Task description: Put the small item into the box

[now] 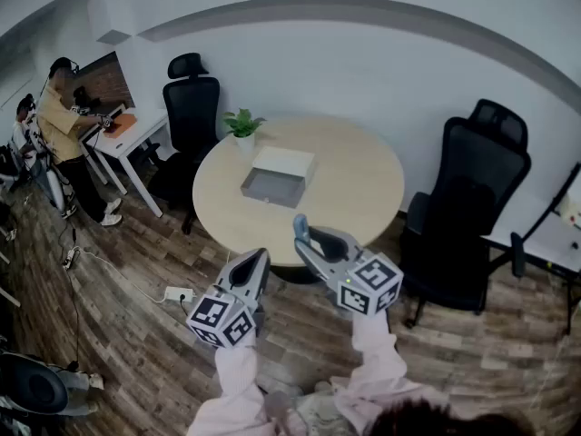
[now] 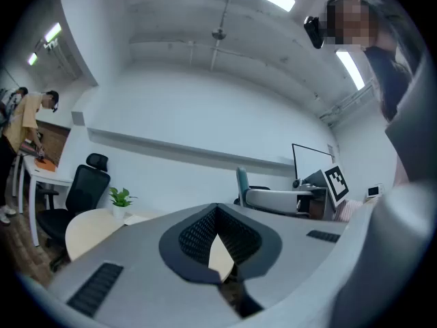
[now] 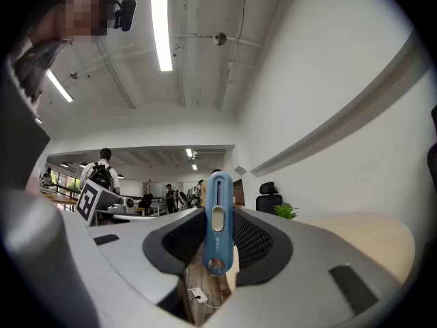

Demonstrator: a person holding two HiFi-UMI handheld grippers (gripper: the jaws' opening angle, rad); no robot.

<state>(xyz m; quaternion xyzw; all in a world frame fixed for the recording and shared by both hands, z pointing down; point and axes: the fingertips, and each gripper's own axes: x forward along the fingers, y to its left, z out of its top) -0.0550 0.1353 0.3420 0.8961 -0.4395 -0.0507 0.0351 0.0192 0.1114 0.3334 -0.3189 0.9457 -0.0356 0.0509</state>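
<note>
Right claw [image 3: 218, 243] gripped the small blue item [image 3: 218, 203] upright, left claw [image 2: 218, 248] closed, empty; narrow hold might let it twist and drop short of the box [image 1: 277, 178] on the worktop [image 1: 363, 193].

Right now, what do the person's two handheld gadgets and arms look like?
Both the left gripper and the right gripper are smooth grey shells tapering to tongs lined with dark textured pads. Each carries a cube of black-and-white square markers at its rear. The person wears pale pink sleeves.
</note>
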